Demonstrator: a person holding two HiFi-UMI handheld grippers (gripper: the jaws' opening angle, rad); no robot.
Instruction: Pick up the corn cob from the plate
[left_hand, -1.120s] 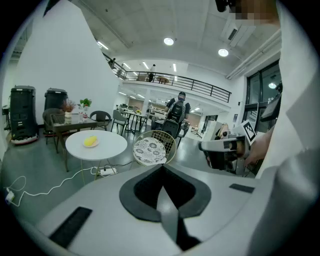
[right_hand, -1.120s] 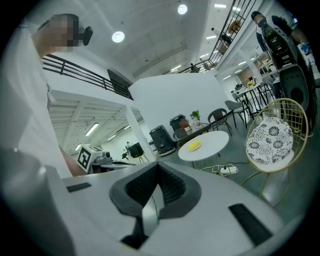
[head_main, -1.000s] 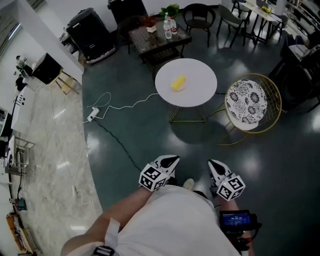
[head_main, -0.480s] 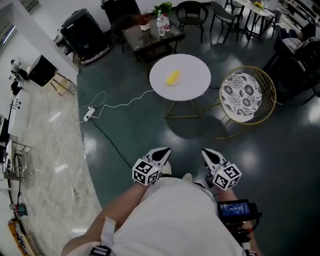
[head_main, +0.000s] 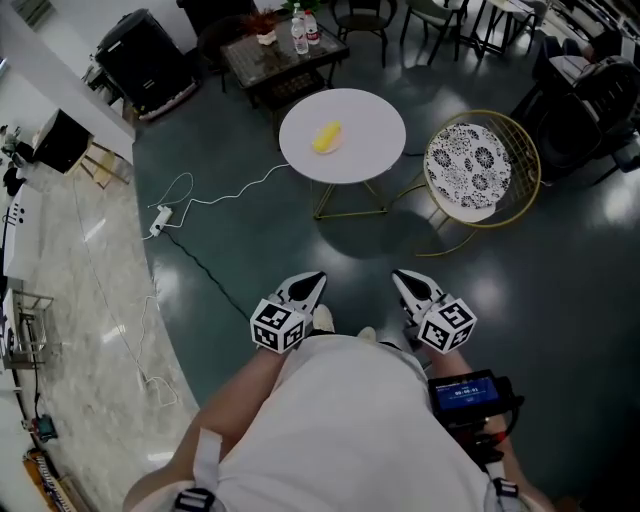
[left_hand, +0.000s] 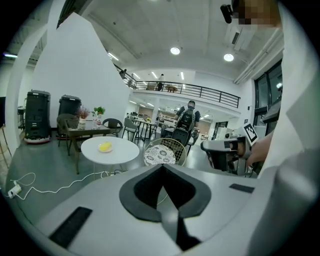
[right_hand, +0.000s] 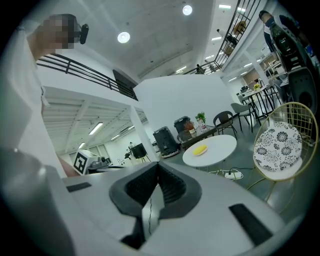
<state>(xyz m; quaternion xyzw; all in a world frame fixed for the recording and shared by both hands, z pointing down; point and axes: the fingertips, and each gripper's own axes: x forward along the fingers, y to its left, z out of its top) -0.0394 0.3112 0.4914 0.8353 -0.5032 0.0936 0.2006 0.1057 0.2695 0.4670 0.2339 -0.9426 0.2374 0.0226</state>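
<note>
A yellow corn cob (head_main: 326, 137) lies on a small pale plate on the round white table (head_main: 365, 150), far ahead across the dark floor. My left gripper (head_main: 311, 282) and right gripper (head_main: 400, 279) are held close to my body, well short of the table, both pointing toward it. Both are shut with nothing between the jaws. The left gripper view shows its closed jaws (left_hand: 162, 169) with the corn cob (left_hand: 105, 147) small and distant at the left. The right gripper view shows its closed jaws (right_hand: 158, 169) and the corn cob (right_hand: 200, 149) on the table (right_hand: 220, 146).
A gold wire chair with a patterned cushion (head_main: 470, 170) stands right of the table. Behind it are a dark coffee table with bottles (head_main: 285, 50) and black chairs. A white cable and power strip (head_main: 160, 213) trail across the floor at left. A person with a backpack (left_hand: 187, 117) stands far off.
In the head view the table with the corn cob and both grippers have shifted up and to the left. Both grippers stay shut and empty.
</note>
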